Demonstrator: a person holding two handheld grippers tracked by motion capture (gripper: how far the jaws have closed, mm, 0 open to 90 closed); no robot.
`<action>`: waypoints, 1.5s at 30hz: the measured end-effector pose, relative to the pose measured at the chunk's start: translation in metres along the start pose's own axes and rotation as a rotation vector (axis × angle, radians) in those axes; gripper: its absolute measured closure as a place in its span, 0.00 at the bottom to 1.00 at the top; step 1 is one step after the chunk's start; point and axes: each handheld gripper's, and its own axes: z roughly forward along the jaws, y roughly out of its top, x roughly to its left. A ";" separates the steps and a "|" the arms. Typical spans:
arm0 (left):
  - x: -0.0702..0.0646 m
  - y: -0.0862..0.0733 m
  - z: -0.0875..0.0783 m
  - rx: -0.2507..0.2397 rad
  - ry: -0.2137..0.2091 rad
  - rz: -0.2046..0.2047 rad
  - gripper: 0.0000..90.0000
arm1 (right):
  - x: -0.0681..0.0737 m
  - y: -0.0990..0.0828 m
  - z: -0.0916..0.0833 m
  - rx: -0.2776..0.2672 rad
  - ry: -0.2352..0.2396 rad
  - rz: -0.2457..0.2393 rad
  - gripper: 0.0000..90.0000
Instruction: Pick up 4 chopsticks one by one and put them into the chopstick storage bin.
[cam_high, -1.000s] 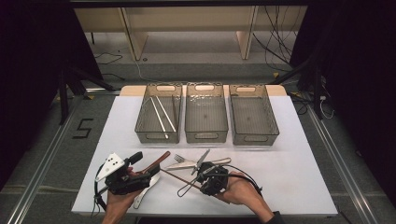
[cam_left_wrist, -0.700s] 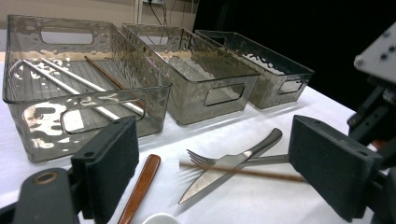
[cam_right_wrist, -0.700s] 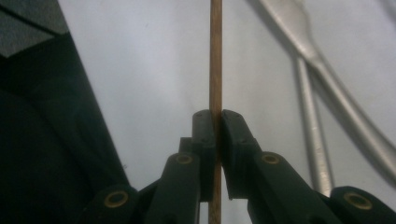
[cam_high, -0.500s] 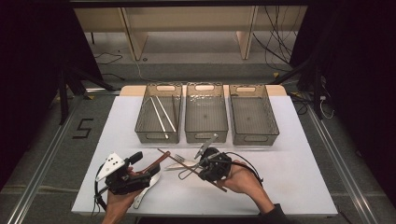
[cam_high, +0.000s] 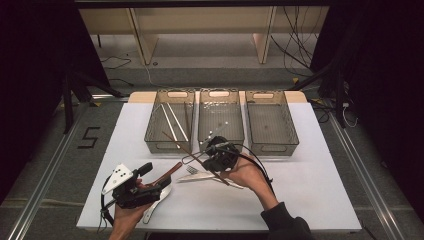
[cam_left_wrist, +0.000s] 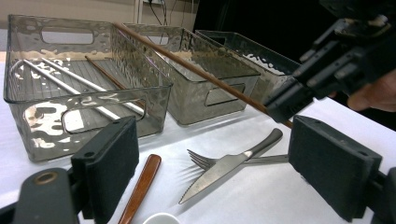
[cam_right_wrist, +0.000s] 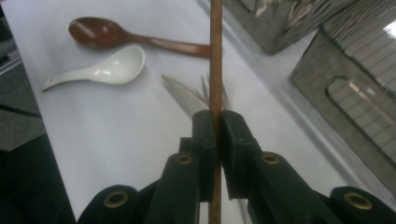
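My right tool (cam_right_wrist: 215, 122) is clamped on a brown chopstick (cam_high: 192, 156), holding it slanted above the worktop (cam_high: 310, 195) just near of the left bin (cam_high: 169, 121), over the knife (cam_left_wrist: 224, 170) and fork (cam_left_wrist: 201, 159), while my left tool (cam_left_wrist: 224, 182) rests wide and empty at the near left.

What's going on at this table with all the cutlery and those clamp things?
A person is sorting cutlery into three clear bins using a hand-held gripper in each hand. The right gripper is clamped shut on a brown chopstick, held above the table near the left bin, which already holds chopsticks. The left gripper rests with its jaws open, holding nothing. A knife, fork, brown wooden spoon and white spoon lie on the white table.
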 end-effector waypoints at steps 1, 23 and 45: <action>0.000 0.000 0.000 0.001 0.000 0.000 0.18 | -0.001 0.002 0.000 -0.007 -0.003 0.002 0.95; 0.000 0.000 0.000 -0.001 -0.001 0.000 0.18 | -0.022 0.050 0.006 -0.032 -0.013 0.049 0.95; 0.000 0.000 0.000 -0.006 -0.005 -0.005 0.18 | -0.052 0.096 0.028 -0.076 -0.054 0.198 0.95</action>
